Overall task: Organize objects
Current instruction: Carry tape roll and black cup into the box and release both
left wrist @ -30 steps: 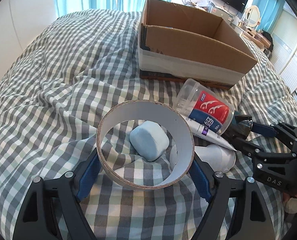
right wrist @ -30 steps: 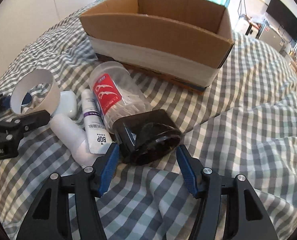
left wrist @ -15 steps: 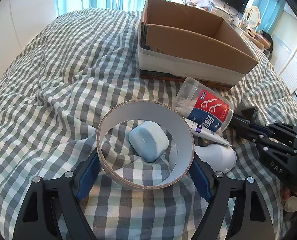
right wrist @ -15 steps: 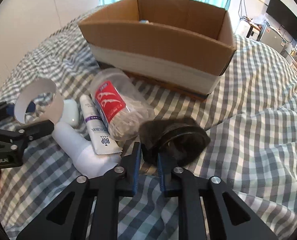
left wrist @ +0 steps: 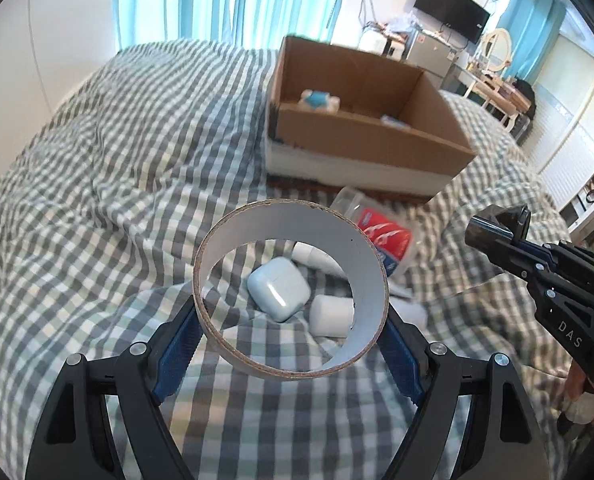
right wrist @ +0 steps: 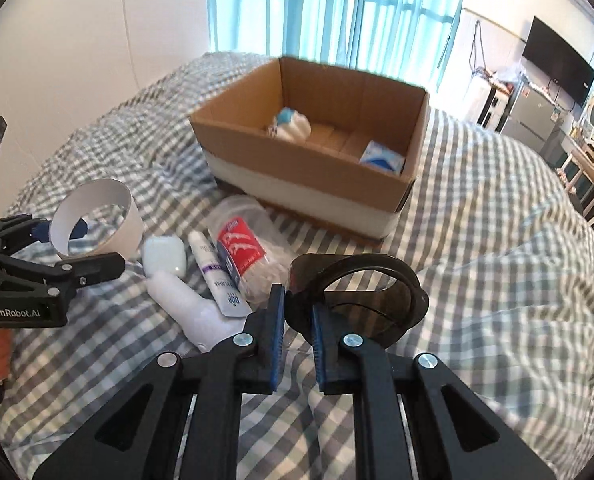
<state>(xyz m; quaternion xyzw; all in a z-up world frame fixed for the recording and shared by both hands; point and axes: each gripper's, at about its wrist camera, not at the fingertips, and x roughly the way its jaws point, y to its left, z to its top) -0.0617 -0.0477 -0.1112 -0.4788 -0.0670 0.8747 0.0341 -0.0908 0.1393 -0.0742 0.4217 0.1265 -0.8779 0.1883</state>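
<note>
Since one second ago both my grippers have gone up from the bed with their loads. My right gripper [right wrist: 299,316], which was wide apart around the black holder [right wrist: 361,300], is now clenched on its near wall, and the holder hangs clear of the checked bedcover [right wrist: 497,240] in the lower middle of the right view. My left gripper [left wrist: 291,344] keeps the white cardboard ring [left wrist: 291,296] pressed between its blue pads, in the centre of the left view, also raised. From this height I now see inside the cardboard box [right wrist: 309,168] in the upper middle: a blue-white item and a small packet already lie there. So I judge the next step is to carry both things over the box. The earbud case [right wrist: 164,254], the tube [right wrist: 217,272], the floss-pick jar [right wrist: 249,252] and the white bottle [right wrist: 193,312] are left on the cover.
</note>
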